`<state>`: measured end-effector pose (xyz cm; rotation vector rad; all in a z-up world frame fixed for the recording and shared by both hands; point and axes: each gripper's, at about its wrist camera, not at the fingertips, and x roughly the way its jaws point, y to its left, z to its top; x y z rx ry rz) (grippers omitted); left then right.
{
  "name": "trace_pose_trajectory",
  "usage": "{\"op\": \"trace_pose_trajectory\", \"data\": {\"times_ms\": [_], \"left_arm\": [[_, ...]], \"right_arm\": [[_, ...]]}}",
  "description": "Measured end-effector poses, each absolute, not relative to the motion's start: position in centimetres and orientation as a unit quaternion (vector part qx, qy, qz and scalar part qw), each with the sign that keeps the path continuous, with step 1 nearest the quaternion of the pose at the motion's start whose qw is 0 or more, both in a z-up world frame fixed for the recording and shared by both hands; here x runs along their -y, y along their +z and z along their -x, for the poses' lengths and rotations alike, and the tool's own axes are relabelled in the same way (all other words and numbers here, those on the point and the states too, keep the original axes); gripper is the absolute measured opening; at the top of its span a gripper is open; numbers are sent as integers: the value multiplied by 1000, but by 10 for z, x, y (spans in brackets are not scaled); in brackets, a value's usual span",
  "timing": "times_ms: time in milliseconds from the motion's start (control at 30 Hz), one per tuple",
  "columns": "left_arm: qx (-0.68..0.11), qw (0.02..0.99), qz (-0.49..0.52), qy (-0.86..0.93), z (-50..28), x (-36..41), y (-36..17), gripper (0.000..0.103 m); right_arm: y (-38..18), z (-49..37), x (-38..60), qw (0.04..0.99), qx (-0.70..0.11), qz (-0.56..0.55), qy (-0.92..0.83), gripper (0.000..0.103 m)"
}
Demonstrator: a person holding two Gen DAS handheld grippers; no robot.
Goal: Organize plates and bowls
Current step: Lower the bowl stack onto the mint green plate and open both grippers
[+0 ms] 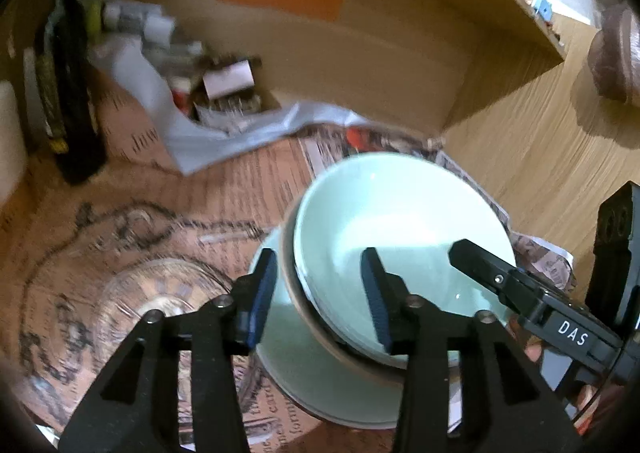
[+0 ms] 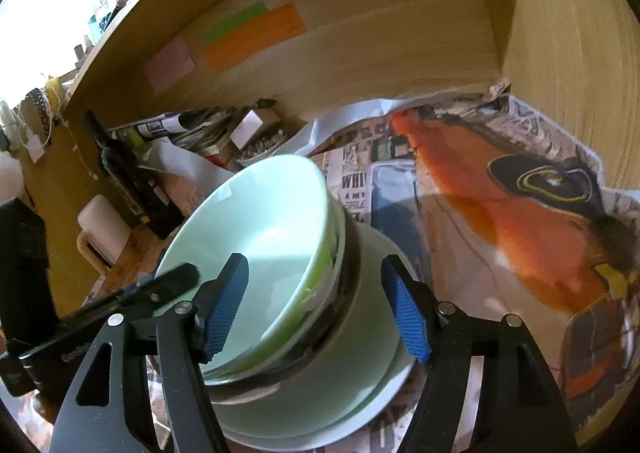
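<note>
A pale green bowl (image 1: 400, 221) (image 2: 256, 229) tops a nested stack: a lime-sided bowl (image 2: 320, 273), a dark-rimmed bowl (image 1: 294, 293), then a wide pale green bowl (image 2: 360, 353) on a white plate (image 2: 386, 393). The stack leans. My left gripper (image 1: 319, 251) is open and straddles the stack's left rim, one pad inside the top bowl, neither pressing. My right gripper (image 2: 315, 258) is open around the right rim, its outer pad well apart from the bowls. A finger (image 1: 480, 261) of the right gripper shows in the left wrist view.
The stack stands on newspaper (image 2: 500, 213) inside a wooden shelf compartment (image 2: 360, 53). A clear glass dish (image 1: 160, 293) lies left of the stack. A dark bottle (image 2: 124, 173), a white mug (image 2: 102, 229) and a cluttered small dish (image 2: 260, 145) stand further back.
</note>
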<state>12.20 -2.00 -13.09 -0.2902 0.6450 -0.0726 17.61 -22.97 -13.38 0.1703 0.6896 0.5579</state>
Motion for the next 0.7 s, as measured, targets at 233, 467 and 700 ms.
{"op": "trace_pose_trajectory", "data": {"times_ms": [233,467,700], "left_arm": [[-251,962,108,-24,-96,19,-97,54],[-192,977,88,-22,-67,19,-62,66],[-146,986,73,-17,-34,19,-38,68]], "right_arm": [[-107,-160,241,918,-284,-75,265,66],[-70,-130,248,938,-212,-52,271,68],[-43,-96,253,949,-141,-32,279,77]]}}
